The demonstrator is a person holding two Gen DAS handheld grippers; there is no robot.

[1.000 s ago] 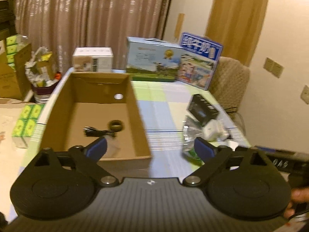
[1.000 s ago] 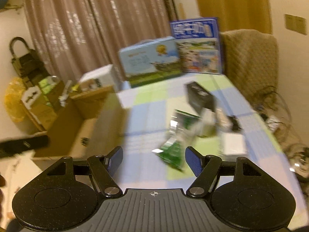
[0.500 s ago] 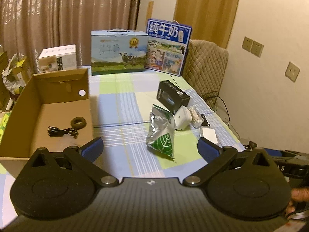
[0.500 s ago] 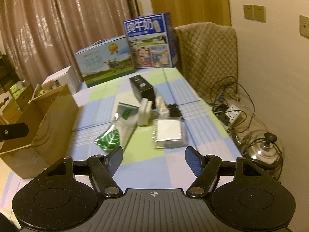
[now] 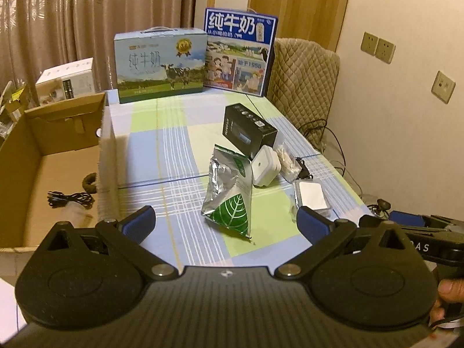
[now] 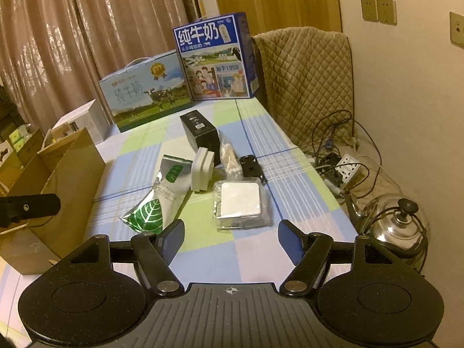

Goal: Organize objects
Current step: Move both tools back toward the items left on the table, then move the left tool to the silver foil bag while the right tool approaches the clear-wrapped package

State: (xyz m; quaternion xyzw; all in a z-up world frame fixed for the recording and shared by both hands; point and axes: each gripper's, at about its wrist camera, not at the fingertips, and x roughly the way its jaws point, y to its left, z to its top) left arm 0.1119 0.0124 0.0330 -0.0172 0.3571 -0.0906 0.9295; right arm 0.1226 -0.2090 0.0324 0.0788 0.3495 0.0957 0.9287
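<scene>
A silver pouch with a green leaf (image 5: 229, 191) (image 6: 156, 200) lies mid-table. Behind it stand a black box (image 5: 248, 129) (image 6: 200, 132) and a white square device (image 5: 265, 166) (image 6: 201, 169). A clear pack with a white pad (image 5: 310, 194) (image 6: 239, 203), a small bag of swabs (image 6: 229, 159) and a black clip (image 6: 250, 165) lie to the right. The open cardboard box (image 5: 107, 150) (image 6: 72, 171) at the left holds a black cable (image 5: 69, 198) and a dark ring (image 5: 90, 181). My left gripper (image 5: 226, 221) and right gripper (image 6: 231, 237) both hover open and empty near the table's front edge.
Two milk cartons (image 5: 161, 65) (image 5: 239, 52) and a small white box (image 5: 69, 79) stand at the table's far end. A quilted chair (image 6: 307, 81) sits by the wall at the right. On the floor lie cables, a power strip (image 6: 346, 165) and a steel kettle (image 6: 397, 226).
Both views have swung right, from over the cardboard box toward the loose items mid-table. The right gripper has settled close in front of the clear pack. Both grippers stayed open.
</scene>
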